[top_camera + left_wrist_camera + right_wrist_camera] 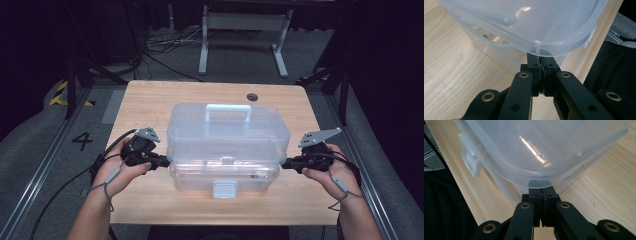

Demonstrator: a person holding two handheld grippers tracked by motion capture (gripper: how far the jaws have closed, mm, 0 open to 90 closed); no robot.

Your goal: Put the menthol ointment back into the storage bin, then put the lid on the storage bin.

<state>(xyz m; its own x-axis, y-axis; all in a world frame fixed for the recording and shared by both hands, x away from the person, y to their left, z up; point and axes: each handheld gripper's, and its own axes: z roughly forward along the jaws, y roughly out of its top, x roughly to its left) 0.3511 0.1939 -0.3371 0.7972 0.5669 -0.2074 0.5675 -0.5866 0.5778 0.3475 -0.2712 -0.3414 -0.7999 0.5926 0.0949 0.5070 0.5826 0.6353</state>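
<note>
A clear plastic storage box [227, 172] stands in the middle of the wooden table [150, 100], its lid [227, 127] topped by a pale handle [228, 111] and a front latch [224, 189] hanging down. My left gripper [167, 162] is shut, its tips tucked under the lid's left rim. My right gripper [284, 163] is shut too, tips under the right rim. In the left gripper view the closed jaws [541, 58] meet the underside of the lid [536, 22]. The right gripper view shows the same [543, 190] beneath the lid [544, 147]. Nothing lies between either pair of jaws.
A round cable hole [252, 96] sits near the table's far edge. Beyond the table stand a white frame [245, 30] and loose cables [165, 45] on the grey floor. A "4" [82, 140] is marked on the floor at the left.
</note>
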